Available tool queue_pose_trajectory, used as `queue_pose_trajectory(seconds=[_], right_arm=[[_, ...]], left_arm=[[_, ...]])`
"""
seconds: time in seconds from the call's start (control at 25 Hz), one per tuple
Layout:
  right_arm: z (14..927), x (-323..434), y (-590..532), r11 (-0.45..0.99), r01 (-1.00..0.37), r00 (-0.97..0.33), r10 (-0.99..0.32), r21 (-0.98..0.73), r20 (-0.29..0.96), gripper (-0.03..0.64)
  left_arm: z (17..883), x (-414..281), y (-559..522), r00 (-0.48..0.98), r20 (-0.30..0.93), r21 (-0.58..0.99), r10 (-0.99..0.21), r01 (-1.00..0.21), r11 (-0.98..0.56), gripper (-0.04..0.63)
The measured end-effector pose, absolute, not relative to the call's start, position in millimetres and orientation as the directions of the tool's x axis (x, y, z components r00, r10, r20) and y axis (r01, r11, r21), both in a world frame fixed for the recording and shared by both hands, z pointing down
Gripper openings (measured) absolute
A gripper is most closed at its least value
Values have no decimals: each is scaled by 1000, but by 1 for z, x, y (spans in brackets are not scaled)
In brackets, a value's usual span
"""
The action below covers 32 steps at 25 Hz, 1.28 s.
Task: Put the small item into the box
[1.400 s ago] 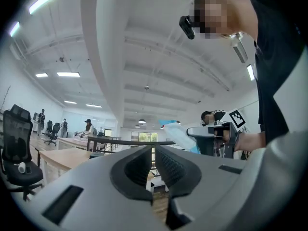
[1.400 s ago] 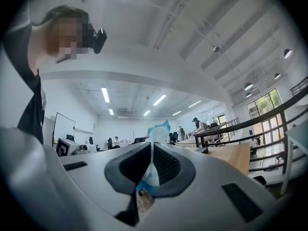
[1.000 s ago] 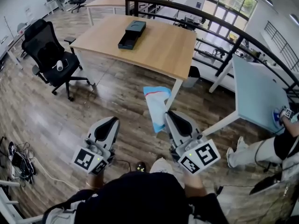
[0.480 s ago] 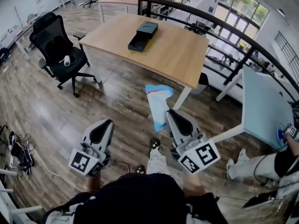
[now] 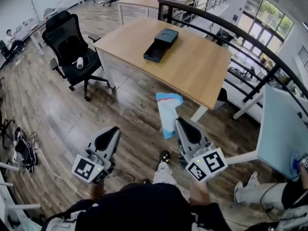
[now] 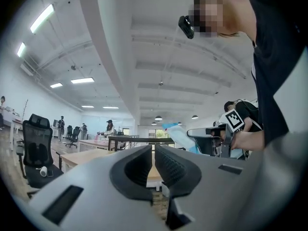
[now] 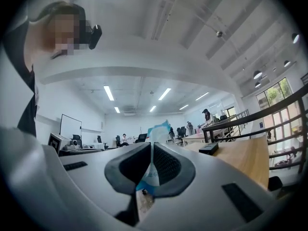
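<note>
A black box (image 5: pixel 161 44) with its tray slid open lies on a wooden table (image 5: pixel 197 76) ahead of me; it also shows small in the right gripper view (image 7: pixel 208 148). My right gripper (image 5: pixel 179 122) is shut on a flat blue-and-white packet (image 5: pixel 168 113), which sticks out past the jaws (image 7: pixel 156 134) and hangs over the floor, short of the table. The left gripper (image 5: pixel 114 130) is held beside it, lower left, jaws together with nothing between them (image 6: pixel 154 162). From the left gripper view the packet (image 6: pixel 179 134) shows off to the right.
A black office chair (image 5: pixel 72 44) with a white roll (image 5: pixel 80 63) on its seat stands left of the table. A dark railing (image 5: pixel 240 30) runs behind it. A pale blue table (image 5: pixel 284 129) is at the right, cables (image 5: pixel 23 148) lie at the left, and a person's legs (image 5: pixel 262 194) show at the lower right.
I have walked toward the wooden table: the table and box now sit lower and nearer in the head view. Both grippers keep their pose, and the packet stays clamped in the right one.
</note>
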State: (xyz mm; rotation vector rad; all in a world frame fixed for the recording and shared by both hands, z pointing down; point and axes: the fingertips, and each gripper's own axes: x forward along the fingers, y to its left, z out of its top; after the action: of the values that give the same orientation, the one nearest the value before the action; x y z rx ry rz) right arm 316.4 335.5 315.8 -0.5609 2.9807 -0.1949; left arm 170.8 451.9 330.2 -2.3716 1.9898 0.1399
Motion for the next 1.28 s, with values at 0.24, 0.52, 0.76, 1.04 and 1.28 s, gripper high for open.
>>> queue_pose_trajectory(seconds=[0.24,0.52,0.76,1.04,1.28], right_arm=[[313,309,286,931,-331,-935,-346,-156,-81,31],[315,298,238,938,-305,-943,-322,-165,-84,31],[308,291,203,945,-278,-950,-297,-173,-97,31],[299,281,166,953,-253,-955,-274,-166,-116,31],[300,279,131,953,-244,-955,-269,-182,-125,31]], left_arm=[[326,165,408,151,-77,5,-986,-988,-152,25],[331,154,369,97,-46,13,-994,-995,-98,25],[321,151,339,76,-54,0,-996,-997,-76,25],[313,142,306,46,-60,-17,-997,-999,-45,25],[311,144,271,45,-55,-33,-997,-999,-43,25]])
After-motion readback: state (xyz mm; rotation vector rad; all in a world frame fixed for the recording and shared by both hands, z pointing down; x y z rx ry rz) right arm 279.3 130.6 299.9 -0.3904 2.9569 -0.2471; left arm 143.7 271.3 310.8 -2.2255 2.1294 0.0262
